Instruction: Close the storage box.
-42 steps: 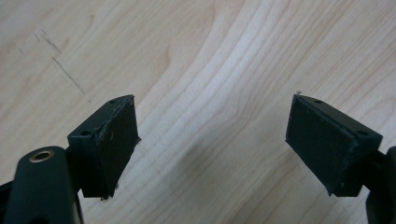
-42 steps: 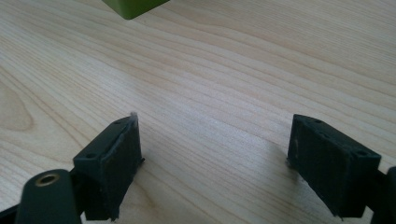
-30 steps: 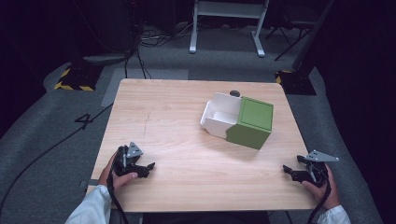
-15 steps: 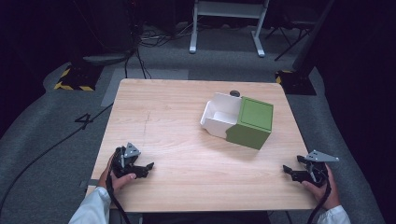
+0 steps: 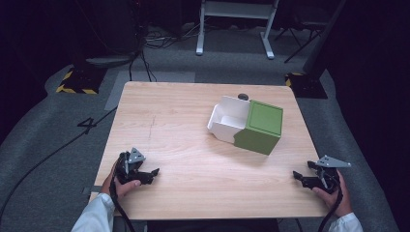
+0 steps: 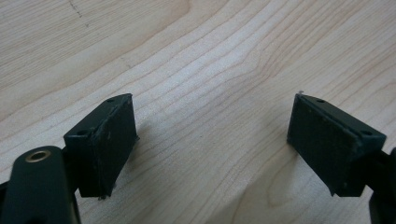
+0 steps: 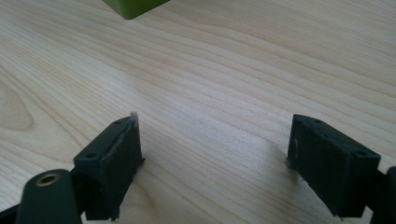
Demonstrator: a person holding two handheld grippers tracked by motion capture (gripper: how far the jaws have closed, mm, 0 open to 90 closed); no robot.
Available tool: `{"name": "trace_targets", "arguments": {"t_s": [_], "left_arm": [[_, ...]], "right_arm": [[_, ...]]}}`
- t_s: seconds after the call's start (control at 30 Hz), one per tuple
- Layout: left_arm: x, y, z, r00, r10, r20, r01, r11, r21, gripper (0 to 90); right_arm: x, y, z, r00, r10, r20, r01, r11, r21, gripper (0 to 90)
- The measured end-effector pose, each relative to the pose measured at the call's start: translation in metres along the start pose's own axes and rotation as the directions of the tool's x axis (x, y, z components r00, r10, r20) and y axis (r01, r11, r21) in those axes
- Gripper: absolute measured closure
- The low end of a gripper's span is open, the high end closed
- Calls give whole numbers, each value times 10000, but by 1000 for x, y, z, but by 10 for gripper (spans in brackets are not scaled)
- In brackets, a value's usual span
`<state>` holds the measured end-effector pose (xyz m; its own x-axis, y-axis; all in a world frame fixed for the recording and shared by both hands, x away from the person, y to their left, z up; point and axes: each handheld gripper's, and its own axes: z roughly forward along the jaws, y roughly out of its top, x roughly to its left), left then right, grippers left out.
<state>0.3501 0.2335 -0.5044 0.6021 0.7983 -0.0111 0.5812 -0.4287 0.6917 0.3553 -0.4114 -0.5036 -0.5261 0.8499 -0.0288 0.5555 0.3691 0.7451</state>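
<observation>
A light wooden table (image 5: 183, 121) carries a box in two parts: a white open tray (image 5: 227, 121) and a green cover (image 5: 260, 126) that sits over the tray's right end. The box stands on the right half of the table, toward the far edge. A small dark round thing (image 5: 243, 96) lies just behind it; I cannot tell what it is.

The left gripper (image 5: 151, 175) rests at the near left corner, held by the left hand (image 5: 121, 181). In the left gripper view its jaws are spread wide with only bare wood between them.

The right gripper (image 5: 299, 178) is at the near right edge, held by the right hand (image 5: 333, 191). Its jaws are also spread wide apart and hold nothing. In the right gripper view a green corner of the box shows at the top, well apart from the jaws.
</observation>
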Motion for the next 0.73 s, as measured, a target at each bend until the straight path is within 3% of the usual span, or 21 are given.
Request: {"name": "trace_targets", "arguments": {"t_s": [0.73], "left_arm": [[0, 0, 0, 10000, 19, -5, -19, 10000, 7, 160]], "right_arm": [[0, 0, 0, 10000, -41, 31, 41, 10000, -10, 175]]}}
